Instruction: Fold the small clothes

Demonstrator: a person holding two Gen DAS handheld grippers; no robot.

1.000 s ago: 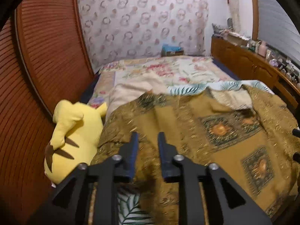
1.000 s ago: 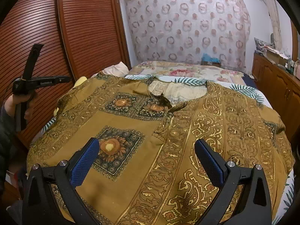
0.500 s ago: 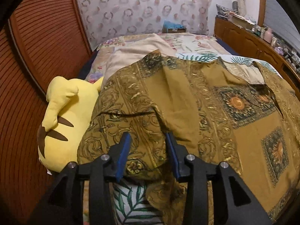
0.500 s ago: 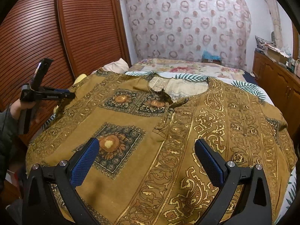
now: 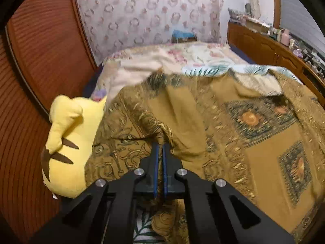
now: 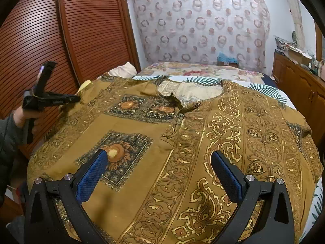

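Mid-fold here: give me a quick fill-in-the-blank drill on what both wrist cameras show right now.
1. The left gripper is ____ on a fold of the brown patterned garment.
2. The right gripper hovers over the garment with its jaws ____.
3. The plush toy beside the garment is ____ in colour.

Missing words: shut; open; yellow

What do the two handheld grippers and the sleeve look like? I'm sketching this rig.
Both the left gripper and the right gripper are matte black, angular frames with silver screws. Their fingers carry textured blue pads. The sleeve is dark grey.
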